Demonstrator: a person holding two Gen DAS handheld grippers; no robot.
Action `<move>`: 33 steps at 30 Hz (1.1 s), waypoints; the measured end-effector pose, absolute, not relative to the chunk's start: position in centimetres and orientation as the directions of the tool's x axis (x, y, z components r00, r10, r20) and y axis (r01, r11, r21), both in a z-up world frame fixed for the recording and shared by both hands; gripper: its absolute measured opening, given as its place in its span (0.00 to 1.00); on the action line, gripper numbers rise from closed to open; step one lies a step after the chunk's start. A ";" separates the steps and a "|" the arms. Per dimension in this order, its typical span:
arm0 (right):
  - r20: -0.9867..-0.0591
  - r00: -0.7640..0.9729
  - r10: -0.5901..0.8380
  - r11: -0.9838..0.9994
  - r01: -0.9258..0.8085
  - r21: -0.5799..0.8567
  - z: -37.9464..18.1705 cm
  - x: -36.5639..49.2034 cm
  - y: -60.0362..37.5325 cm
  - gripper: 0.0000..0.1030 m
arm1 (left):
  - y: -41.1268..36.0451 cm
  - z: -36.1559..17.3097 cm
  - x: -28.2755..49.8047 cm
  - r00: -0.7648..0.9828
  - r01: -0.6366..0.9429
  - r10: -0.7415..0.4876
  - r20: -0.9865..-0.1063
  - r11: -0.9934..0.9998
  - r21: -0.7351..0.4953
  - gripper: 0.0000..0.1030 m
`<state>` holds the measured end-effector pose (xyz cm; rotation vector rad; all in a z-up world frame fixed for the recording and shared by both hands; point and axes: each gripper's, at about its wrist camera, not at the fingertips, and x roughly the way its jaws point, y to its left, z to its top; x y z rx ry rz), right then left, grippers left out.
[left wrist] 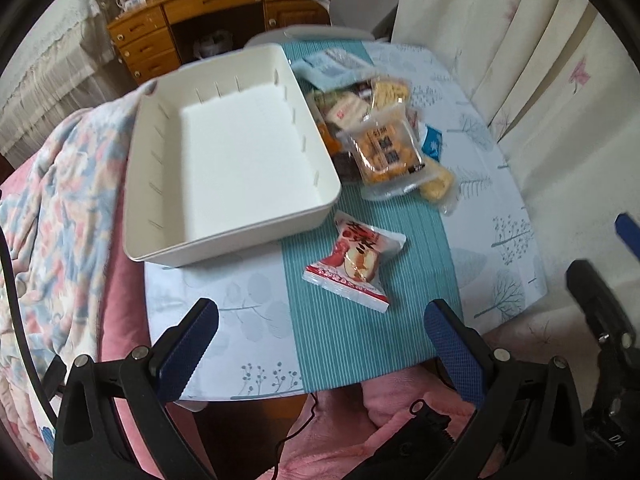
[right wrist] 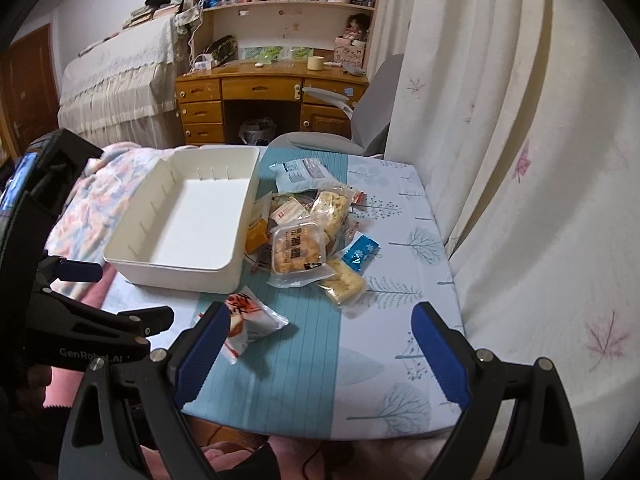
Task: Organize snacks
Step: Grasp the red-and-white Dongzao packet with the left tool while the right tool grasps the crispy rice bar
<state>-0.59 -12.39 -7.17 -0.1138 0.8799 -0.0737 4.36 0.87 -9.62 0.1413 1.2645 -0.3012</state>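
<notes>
1. The white bin sits on the left half of the table, nothing showing inside it, its long axis running near-to-far. It overhangs a floral blanket on its left.
2. The left gripper hovers over the near table edge with jaws spread wide and nothing between them.
3. The red-and-white snack packet lies alone on the teal stripe, just off the bin's near-right corner. It sits ahead of the left gripper's jaws, slightly right of their centre line, with its long axis slanting from near-left to far-right.
4. The snack pile rests against the bin's right wall, farther away; a clear tray of biscuits lies on top.
5. The right gripper also stands wide and empty. In its view the lone packet lies just beside its left finger, partly hidden by it, well off the jaws' centre.
6. My judgement: the left gripper has the straighter line to the packet, and a wrist turn would be needed to close across its short side.
</notes>
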 end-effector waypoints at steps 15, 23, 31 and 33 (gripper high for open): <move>-0.801 0.598 -0.034 0.958 -0.209 -0.197 -12.4 5.0 -16.7 0.90 | -5.6 -18.1 9.0 0.095 0.333 -0.056 -0.994 0.943 -0.021 0.99; -0.850 0.526 0.034 0.930 -0.328 -0.165 -17.7 9.2 -18.8 0.90 | -6.6 -22.0 11.3 0.060 0.273 -0.035 -0.998 0.962 -0.018 0.97; -0.894 0.437 0.099 0.905 -0.413 -0.102 -22.4 12.7 -19.8 0.90 | -7.4 -25.3 12.8 -0.018 0.215 0.000 -1.000 0.977 -0.004 0.96; -0.904 0.412 0.109 0.896 -0.435 -0.090 -23.5 13.4 -19.9 0.90 | -7.4 -26.0 13.0 -0.039 0.196 0.003 -0.999 0.981 -0.005 0.96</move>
